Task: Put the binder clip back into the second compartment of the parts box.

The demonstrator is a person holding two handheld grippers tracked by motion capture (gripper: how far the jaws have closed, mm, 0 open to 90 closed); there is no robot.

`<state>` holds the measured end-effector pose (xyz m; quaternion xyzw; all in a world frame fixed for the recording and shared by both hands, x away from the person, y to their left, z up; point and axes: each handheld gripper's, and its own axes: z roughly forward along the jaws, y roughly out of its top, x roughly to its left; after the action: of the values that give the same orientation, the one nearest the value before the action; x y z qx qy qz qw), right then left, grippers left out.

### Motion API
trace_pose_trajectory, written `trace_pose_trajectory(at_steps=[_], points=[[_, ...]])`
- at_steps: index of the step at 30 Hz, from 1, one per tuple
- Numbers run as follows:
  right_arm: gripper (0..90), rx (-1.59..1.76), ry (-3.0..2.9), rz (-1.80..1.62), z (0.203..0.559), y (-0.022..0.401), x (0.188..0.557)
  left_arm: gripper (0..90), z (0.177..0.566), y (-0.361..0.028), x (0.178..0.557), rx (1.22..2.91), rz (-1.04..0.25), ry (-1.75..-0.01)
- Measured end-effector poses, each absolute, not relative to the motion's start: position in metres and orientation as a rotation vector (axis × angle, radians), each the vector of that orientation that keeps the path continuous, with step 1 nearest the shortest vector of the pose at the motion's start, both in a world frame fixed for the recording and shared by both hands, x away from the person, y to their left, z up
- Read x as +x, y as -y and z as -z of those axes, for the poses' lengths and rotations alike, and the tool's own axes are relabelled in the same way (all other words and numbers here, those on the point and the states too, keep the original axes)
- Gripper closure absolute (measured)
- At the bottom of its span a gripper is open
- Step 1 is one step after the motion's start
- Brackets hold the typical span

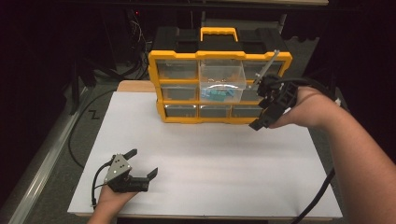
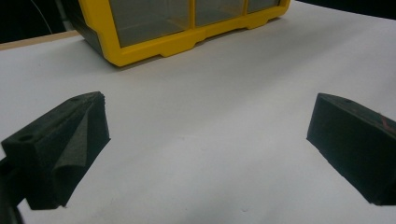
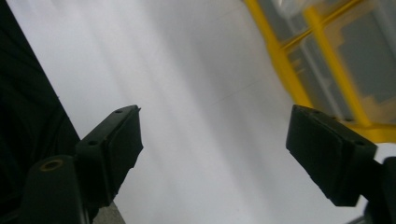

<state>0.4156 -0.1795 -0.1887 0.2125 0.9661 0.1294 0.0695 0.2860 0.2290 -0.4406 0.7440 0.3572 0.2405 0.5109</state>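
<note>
Left gripper (image 1: pixel 143 164): rests low on the near left of the white tabletop (image 1: pixel 210 154), held in a hand at the bottom edge; jaws spread wide, nothing between them.
Left gripper view: the two black jaws stand far apart over bare white surface; the organizer's (image 2: pixel 154 32) yellow base sits well beyond them, apart from both.
Organizer (image 1: pixel 219 56): yellow-framed drawer box with a black top and yellow handle, standing at the far middle of the tabletop, three rows of clear drawers.
Drawer (image 1: pixel 222 77): clear middle drawer pulled out toward the person, blue-green parts in its bottom; it lies just left of the right gripper, not touching it.
Right gripper (image 1: pixel 265 114): held in the air at the organizer's right front corner, pointing down and left; jaws spread, holding nothing.
Right gripper view: blurred; the jaws stand wide over white tabletop, with the yellow frame (image 3: pixel 280 56) beside and behind the right-hand jaw, not between the two.
</note>
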Motion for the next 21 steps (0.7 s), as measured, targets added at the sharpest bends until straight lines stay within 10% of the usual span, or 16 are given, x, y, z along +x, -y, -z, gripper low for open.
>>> trace_pose_trajectory(at_steps=[9, 21], points=[[0.4, 0.730, -2.929, -0.327, 0.287, 0.192, 0.414, 0.3, 0.442, -0.228, 0.288, 1.792, -0.575, -0.871], [0.4, 0.861, -2.880, -0.373, 0.395, 0.202, 0.409, 0.3, 0.443, -0.230, 0.289, 1.797, -0.576, -0.891]])
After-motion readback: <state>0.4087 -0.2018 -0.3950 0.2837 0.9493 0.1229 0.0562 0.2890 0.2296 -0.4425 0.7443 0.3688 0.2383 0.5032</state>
